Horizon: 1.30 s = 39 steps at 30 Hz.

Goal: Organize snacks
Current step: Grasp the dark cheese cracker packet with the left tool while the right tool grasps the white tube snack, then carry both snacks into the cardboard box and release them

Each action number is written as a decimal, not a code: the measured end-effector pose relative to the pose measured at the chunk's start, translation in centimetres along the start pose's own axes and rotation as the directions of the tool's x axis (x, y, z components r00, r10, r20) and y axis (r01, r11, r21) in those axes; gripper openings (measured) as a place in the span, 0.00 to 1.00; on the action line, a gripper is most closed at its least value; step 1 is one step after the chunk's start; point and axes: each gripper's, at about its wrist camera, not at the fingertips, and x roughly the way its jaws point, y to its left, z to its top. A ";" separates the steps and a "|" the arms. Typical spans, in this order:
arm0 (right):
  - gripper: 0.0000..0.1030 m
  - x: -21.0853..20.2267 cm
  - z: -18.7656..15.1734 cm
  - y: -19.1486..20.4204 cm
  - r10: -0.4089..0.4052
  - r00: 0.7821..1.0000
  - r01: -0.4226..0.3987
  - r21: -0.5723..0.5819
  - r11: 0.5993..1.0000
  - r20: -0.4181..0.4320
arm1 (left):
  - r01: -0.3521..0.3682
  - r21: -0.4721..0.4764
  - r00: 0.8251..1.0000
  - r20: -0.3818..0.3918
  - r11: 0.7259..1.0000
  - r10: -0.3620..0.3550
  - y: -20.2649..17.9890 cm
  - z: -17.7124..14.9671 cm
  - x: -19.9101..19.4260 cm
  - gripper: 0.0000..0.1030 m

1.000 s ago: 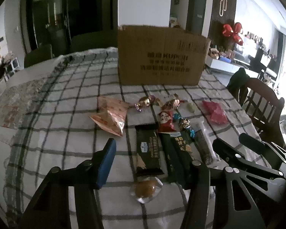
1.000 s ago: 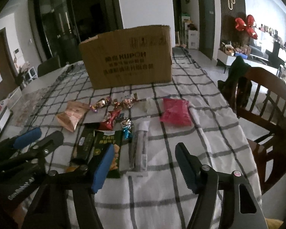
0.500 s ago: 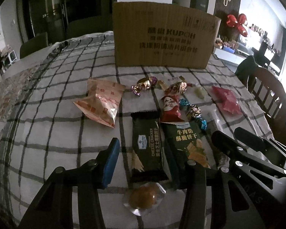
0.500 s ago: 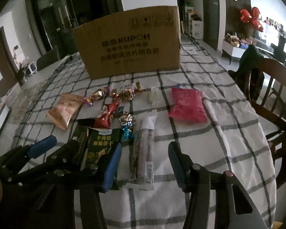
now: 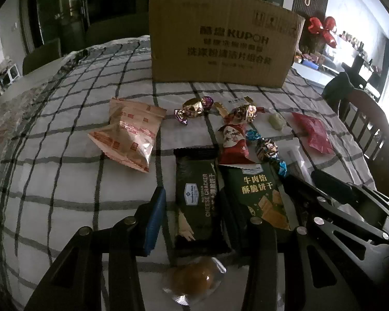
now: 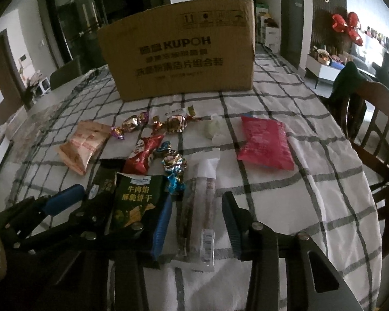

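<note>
Checked-cloth surface (image 5: 64, 181): left claw (image 5: 192, 223) closing astride cheese cracker pack (image 5: 198, 202); right claw (image 6: 197, 223) closing astride clear stick packet (image 6: 199, 215); neither clamped yet, pickups imminent.

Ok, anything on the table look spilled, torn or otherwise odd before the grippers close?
Nothing stands out. The snack packets look sealed, scattered loosely before the upright cardboard box; the red packet lies apart to the right.

My two wrist views sit low and near, facing the far box (image 5: 220, 49), sharing the snacks (image 6: 140, 197).
</note>
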 end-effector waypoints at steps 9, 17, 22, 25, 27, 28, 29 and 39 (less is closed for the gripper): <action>0.26 0.3 -0.1 0.3 -0.028 1.000 0.027 -0.040 0.999 -0.004 | -0.020 0.028 1.000 0.004 0.999 0.019 -0.2 0.0 0.1 0.30; 0.24 -1.5 -0.1 0.1 -0.028 0.999 0.029 -0.034 0.999 0.033 | -0.017 0.018 0.999 0.042 1.000 0.016 -0.2 0.3 -2.3 0.30; 0.24 -3.2 0.6 -0.1 -0.012 0.997 0.013 -0.026 1.000 0.075 | 0.011 0.025 0.996 0.092 1.000 -0.013 -0.5 1.5 -4.6 0.30; 0.24 -4.2 1.4 -0.2 0.000 0.995 0.003 -0.024 1.000 0.101 | 0.029 0.040 0.991 0.126 0.999 -0.034 -0.7 2.3 -6.0 0.30; 0.24 -4.9 2.1 -0.4 0.012 0.993 -0.010 -0.015 1.000 0.119 | 0.060 0.032 0.989 0.130 0.998 -0.063 -0.6 3.0 -6.5 0.30; 0.24 -5.0 2.5 -0.4 0.019 0.992 -0.017 -0.012 1.000 0.126 | 0.069 0.032 0.988 0.137 0.997 -0.073 -0.5 3.4 -6.8 0.30; 0.24 -5.3 2.8 -0.5 0.026 0.990 -0.025 -0.010 1.000 0.135 | 0.068 0.036 0.986 0.150 0.997 -0.072 -0.5 3.8 -7.1 0.30; 0.24 -7.6 7.2 -0.8 0.067 0.968 -0.069 -0.003 0.998 0.241 | 0.069 0.070 0.966 0.246 0.995 -0.084 -0.2 8.7 -8.8 0.30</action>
